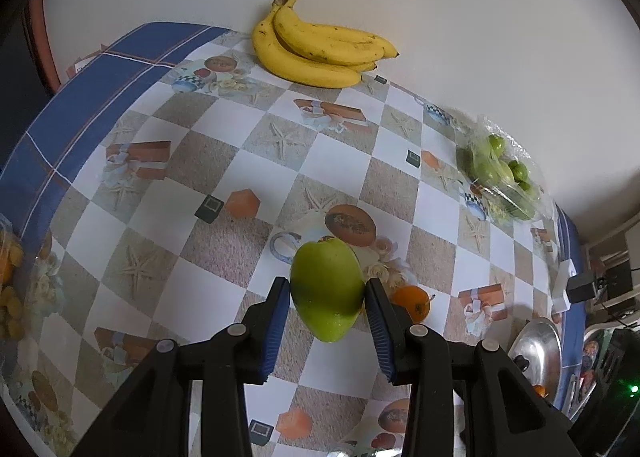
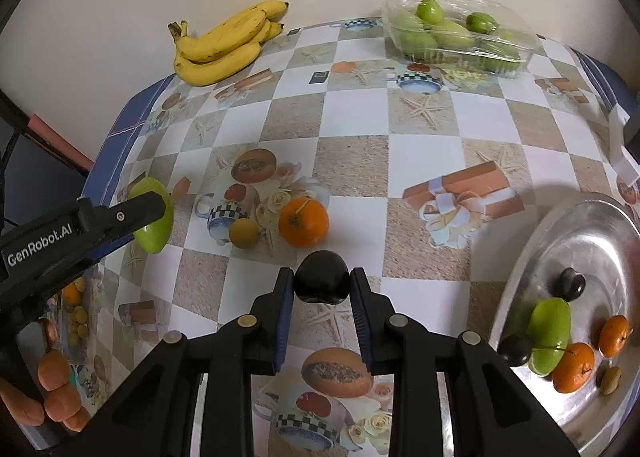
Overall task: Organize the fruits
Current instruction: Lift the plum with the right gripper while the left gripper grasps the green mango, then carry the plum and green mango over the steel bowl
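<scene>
My left gripper [image 1: 327, 289] is shut on a green mango [image 1: 326, 289], held off the checked tablecloth [image 1: 224, 125]. The right wrist view shows that same mango [image 2: 154, 231] at the left, clamped in the left gripper [image 2: 154, 217]. My right gripper [image 2: 322, 279] is shut on a dark round plum [image 2: 322, 277], lifted above the cloth. An orange [image 2: 303, 222] and a small yellow-brown fruit [image 2: 244, 232] lie on the table just beyond it. A metal tray [image 2: 592, 225] at the right holds a green mango [image 2: 550, 333], oranges [image 2: 572, 367] and dark plums [image 2: 572, 283].
A bunch of bananas [image 1: 316, 45] lies against the back wall. A clear plastic box of green fruits [image 2: 456, 33] stands at the back right. A bag of small fruits [image 1: 10, 289] sits at the table's left edge. A hand [image 2: 56, 397] holds the left gripper.
</scene>
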Tool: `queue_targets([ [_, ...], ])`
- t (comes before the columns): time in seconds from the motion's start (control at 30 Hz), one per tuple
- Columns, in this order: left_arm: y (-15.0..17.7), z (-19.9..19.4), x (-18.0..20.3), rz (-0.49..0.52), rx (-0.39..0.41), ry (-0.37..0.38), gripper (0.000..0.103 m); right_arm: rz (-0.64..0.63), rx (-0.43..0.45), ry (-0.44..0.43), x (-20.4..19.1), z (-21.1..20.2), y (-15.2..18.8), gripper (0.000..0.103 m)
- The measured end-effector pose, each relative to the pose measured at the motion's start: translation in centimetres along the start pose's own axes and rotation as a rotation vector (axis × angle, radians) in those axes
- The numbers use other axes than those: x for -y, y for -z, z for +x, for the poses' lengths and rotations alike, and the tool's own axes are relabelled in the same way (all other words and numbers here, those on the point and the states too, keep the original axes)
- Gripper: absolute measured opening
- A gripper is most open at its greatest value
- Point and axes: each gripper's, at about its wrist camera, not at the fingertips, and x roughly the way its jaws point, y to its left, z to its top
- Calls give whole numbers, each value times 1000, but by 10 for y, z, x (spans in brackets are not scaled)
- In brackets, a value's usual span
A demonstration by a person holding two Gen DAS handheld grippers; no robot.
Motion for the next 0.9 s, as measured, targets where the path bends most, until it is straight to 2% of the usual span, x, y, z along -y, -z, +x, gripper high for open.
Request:
queue_targets([
  [0.23,6,5,6,-7,-21,-1,41,30,10,15,13,-9,-1,29],
  [0.43,8,-2,22,9,-6,12,41,84,43,47,36,-26,-6,29],
  [0.63,13,-10,64,89,7,29,41,154,72,103,71,-46,-10,29],
  [0.9,30,-10,118,188,-12,78,41,247,94,151,119,-66,-6,29],
])
